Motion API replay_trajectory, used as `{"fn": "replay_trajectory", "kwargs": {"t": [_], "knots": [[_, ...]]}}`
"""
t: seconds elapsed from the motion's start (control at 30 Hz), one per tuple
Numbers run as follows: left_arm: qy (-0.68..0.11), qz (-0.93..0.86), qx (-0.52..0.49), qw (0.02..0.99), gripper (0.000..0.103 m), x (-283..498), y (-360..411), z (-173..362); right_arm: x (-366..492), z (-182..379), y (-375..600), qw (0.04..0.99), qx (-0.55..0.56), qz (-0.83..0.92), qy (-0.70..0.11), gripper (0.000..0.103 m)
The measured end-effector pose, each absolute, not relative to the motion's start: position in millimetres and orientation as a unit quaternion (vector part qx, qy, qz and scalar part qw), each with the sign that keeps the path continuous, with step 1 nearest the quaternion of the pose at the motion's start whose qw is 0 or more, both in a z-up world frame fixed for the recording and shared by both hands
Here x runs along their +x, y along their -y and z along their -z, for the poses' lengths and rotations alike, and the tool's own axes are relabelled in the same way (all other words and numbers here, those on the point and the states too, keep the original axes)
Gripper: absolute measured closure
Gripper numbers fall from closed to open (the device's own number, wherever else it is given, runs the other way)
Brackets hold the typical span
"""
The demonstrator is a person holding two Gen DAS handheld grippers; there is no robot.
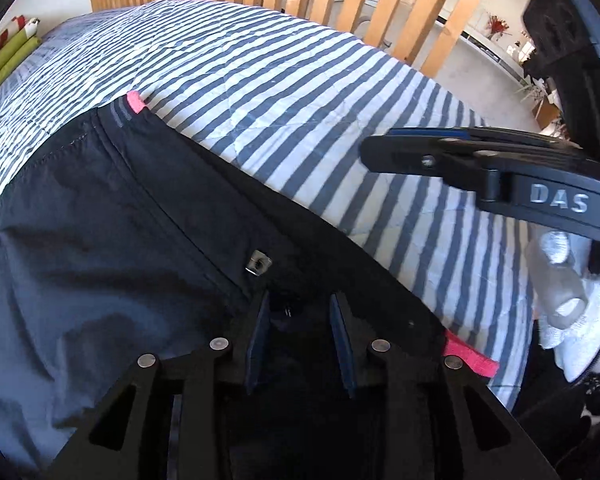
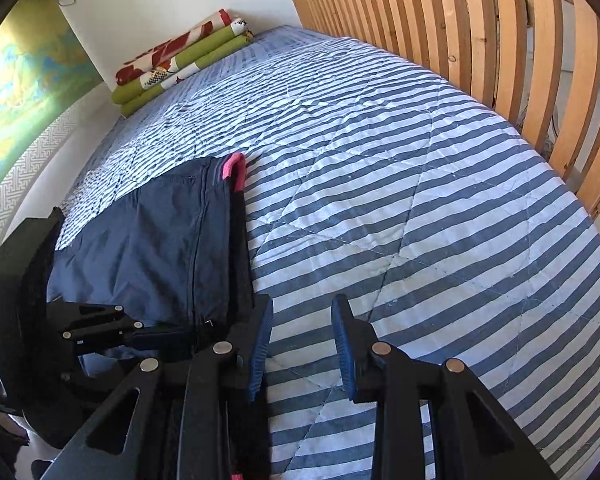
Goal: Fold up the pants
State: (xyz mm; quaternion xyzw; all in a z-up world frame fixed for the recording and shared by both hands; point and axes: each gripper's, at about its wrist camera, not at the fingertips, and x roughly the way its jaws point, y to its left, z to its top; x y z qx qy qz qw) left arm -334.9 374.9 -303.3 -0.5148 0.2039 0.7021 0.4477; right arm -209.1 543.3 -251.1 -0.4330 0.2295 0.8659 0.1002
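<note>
You have the pants lying flat on the striped quilt, a dark navy, lightly crinkled fabric folded into a long narrow shape. A darker black band runs along the edge facing the open quilt, with a zip line beside it and a small metal pull. Pink trim marks the far corner and another pink strip the near one.

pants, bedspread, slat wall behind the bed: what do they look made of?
Pants: thin woven fabric, probably a synthetic or light cotton; matte navy with fine crinkles and pink trim.
Bedspread: quilted cotton-like cloth; blue and white stripes, stitched diamond lines, puckered surface.
Slat wall: light wood, likely pine; visible grain and knots, with a smooth finish, possibly bare.
</note>
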Motion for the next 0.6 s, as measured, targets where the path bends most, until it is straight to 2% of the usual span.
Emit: {"fn": "replay_trajectory", "kwargs": {"t": [0.43, 0.6], "knots": [[-0.240, -0.738, -0.467, 0.424, 0.068, -343.8, -375.1, 288.3, -209.5, 256.5, -542.8, 0.075, -0.436, -0.862, -0.248, 0.076], [-0.208, -0.745, -0.477, 0.417, 0.068, -346.7, -348.2, 280.7, -207.6, 255.3, -530.8, 0.037, -0.438, -0.867, -0.234, 0.076]]}}
